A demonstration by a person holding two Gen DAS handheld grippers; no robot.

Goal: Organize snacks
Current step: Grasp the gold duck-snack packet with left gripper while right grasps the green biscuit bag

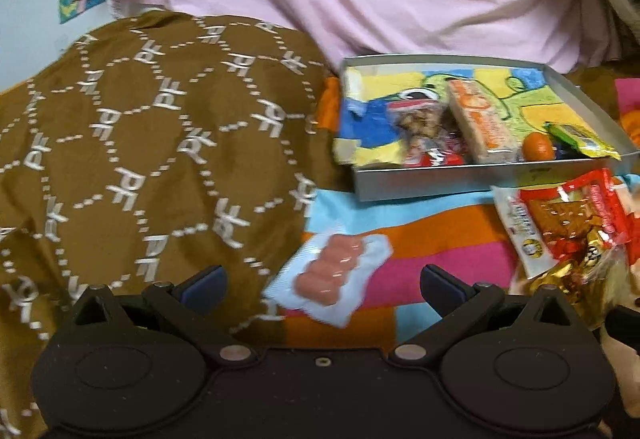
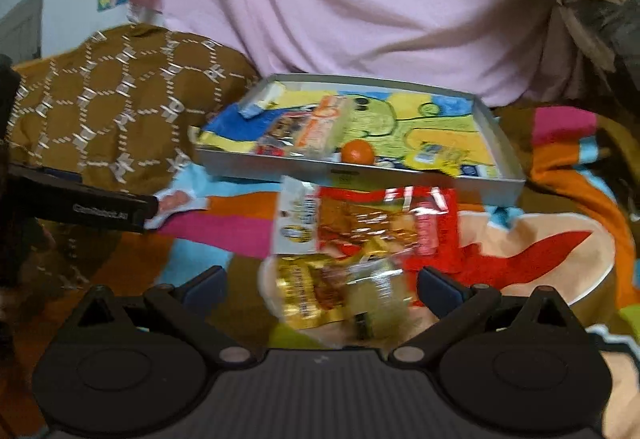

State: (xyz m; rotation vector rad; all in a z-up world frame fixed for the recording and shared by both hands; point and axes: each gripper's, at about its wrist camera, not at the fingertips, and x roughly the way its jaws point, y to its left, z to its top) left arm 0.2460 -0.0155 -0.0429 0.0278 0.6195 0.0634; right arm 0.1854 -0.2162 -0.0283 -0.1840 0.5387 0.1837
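My left gripper is open wide, and a pink candy pack lies on the bright blanket between its fingers. My right gripper is open too, with a gold bag lying between its fingers. A red bag lies just past it. The gray tray behind holds a wafer bar, an orange ball and more snacks.

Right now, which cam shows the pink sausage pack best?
Left wrist: the sausage pack lies whole and unobstructed on the striped cloth, between the open left gripper's fingers. Right wrist shows only part of it, small at the left edge, behind the left gripper's finger.
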